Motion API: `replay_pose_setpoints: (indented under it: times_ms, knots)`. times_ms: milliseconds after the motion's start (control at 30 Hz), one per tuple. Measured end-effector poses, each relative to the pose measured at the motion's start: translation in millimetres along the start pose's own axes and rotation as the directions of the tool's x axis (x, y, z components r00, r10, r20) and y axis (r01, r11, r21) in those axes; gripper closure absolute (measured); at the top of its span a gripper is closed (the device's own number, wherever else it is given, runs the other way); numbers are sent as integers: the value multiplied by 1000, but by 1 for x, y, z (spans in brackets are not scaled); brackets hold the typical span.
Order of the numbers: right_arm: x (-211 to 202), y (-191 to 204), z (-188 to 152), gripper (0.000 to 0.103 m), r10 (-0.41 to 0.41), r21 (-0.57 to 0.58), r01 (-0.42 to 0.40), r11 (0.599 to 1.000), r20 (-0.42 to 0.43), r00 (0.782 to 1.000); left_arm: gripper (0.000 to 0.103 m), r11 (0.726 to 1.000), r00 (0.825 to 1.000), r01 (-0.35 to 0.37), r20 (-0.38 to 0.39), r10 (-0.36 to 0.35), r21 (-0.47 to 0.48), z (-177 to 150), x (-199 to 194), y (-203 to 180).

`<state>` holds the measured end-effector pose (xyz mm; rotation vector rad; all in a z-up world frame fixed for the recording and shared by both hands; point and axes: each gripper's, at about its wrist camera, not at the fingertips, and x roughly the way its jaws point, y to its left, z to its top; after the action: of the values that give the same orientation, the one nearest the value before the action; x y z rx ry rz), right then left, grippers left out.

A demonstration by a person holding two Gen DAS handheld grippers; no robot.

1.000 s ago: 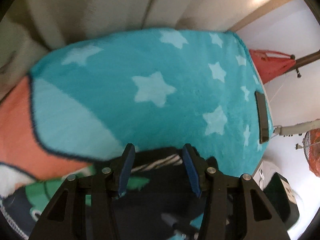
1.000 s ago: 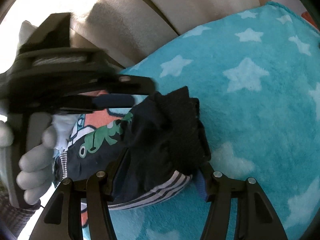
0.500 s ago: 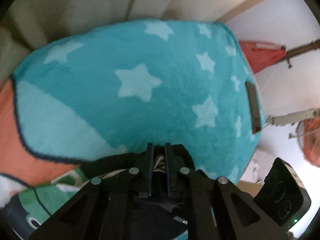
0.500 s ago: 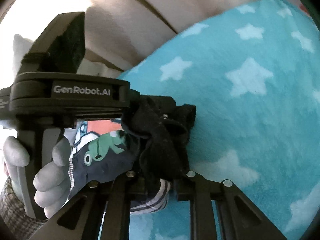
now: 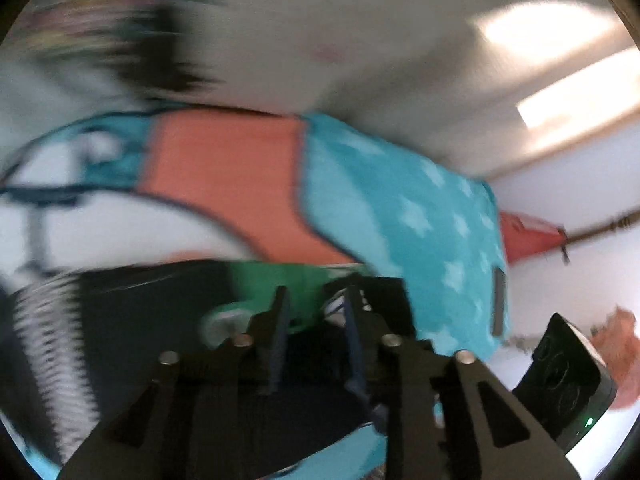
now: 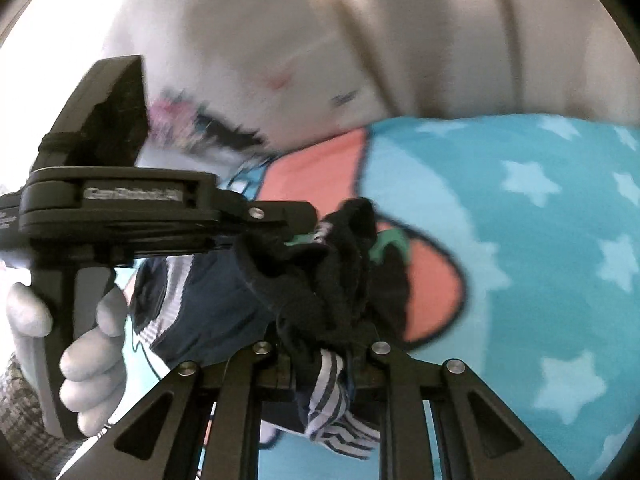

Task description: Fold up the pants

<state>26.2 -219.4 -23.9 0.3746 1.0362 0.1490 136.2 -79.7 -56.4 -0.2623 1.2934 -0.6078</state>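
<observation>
The pants (image 6: 224, 304) are small and dark navy, with a green dinosaur print and a striped black-and-white band. They lie on a teal star blanket (image 6: 540, 248). My right gripper (image 6: 320, 344) is shut on a bunched dark fold of them with the striped band (image 6: 332, 400) hanging below. In the left wrist view the pants (image 5: 160, 320) are blurred below my left gripper (image 5: 316, 320), whose blue pads stand apart; its tip sits against the dark cloth in the right wrist view (image 6: 280, 224).
The blanket carries an orange patch (image 5: 224, 184) and white areas. Beige sofa cushions (image 6: 400, 40) rise behind it. A gloved hand (image 6: 88, 352) holds the left gripper's handle. A black device (image 5: 568, 384) and a red object (image 5: 528, 236) lie at the right.
Both grippers have lifted and swung left with the pants; the view now shows the orange patch. The left gripper's pads, pressed together half a second ago, now stand apart.
</observation>
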Motion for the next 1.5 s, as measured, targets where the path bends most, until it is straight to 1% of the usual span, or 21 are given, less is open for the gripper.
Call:
replay_pose_setpoints:
  times_ms: [100, 233, 300, 367, 500, 567, 600, 633, 667, 733, 800, 933, 1033, 1067, 1167, 1233, 1300, 1333, 1367, 1433, 1500]
  knots:
    - [24, 26, 0, 78, 0, -58, -3, 998, -48, 999, 67, 995, 992, -75, 93, 81, -63, -21, -40, 38]
    - [49, 51, -9, 51, 23, -89, -33, 996, -116, 993, 64, 983, 983, -88, 143, 111, -162, -50, -75, 82]
    - [53, 61, -15, 49, 28, -91, -41, 995, -140, 990, 64, 977, 981, -93, 152, 123, -190, -63, -88, 100]
    - [44, 68, -17, 45, 41, -90, -54, 994, -142, 989, 64, 973, 979, -100, 154, 133, -207, -74, -96, 112]
    - [0, 71, -3, 45, 159, -21, -161, 987, -73, 985, 64, 968, 976, -100, 169, 141, -230, -88, -113, 134]
    - [-20, 62, 6, 45, 143, 31, -143, 989, -8, 990, 63, 965, 975, -92, 174, 138, -247, -93, -118, 144]
    - [-23, 59, 10, 45, 118, 45, -119, 992, 9, 993, 63, 964, 975, -89, 175, 136, -251, -96, -124, 150]
    - [-24, 53, 14, 47, 64, 65, -65, 996, 27, 998, 63, 963, 975, -88, 177, 136, -255, -99, -128, 156]
    - [-20, 47, 18, 65, 1, 88, -3, 996, 23, 1000, 63, 961, 974, -94, 178, 143, -259, -101, -132, 162]
    - [-3, 42, 21, 87, -59, 124, 60, 990, -15, 998, 63, 959, 972, -107, 177, 157, -264, -106, -136, 170]
    - [14, 41, 21, 87, -78, 148, 84, 985, -41, 996, 63, 956, 970, -125, 171, 175, -265, -111, -140, 177]
    - [64, 70, 17, 87, -154, 51, 160, 986, -105, 982, 63, 951, 967, -153, 160, 200, -269, -118, -144, 191]
    - [98, 80, 11, 84, -232, -4, 235, 972, -178, 956, 63, 945, 962, -178, 155, 226, -274, -123, -149, 203]
    - [99, 82, 11, 81, -250, -7, 253, 968, -164, 954, 63, 944, 962, -177, 154, 226, -279, -125, -151, 207]
    - [93, 82, 12, 79, -251, 14, 257, 966, -162, 954, 63, 937, 966, -153, 155, 209, -313, -130, -158, 222]
    - [73, 86, 15, 77, -268, 31, 273, 961, -109, 957, 63, 933, 966, -141, 158, 202, -332, -132, -163, 230]
    - [50, 93, 16, 71, -281, 54, 283, 957, -51, 958, 62, 926, 963, -145, 164, 213, -348, -134, -169, 238]
    - [43, 97, 17, 65, -277, 63, 278, 958, -31, 960, 62, 923, 961, -151, 166, 221, -355, -134, -171, 241]
    - [39, 103, 18, 60, -268, 68, 268, 961, -15, 963, 61, 918, 958, -162, 167, 235, -362, -135, -174, 243]
    - [30, 116, 17, 58, -234, 75, 232, 970, 6, 972, 61, 909, 949, -200, 160, 273, -366, -135, -176, 243]
    - [37, 131, 10, 57, -189, 65, 190, 980, -13, 982, 61, 889, 923, -279, 155, 352, -363, -137, -179, 239]
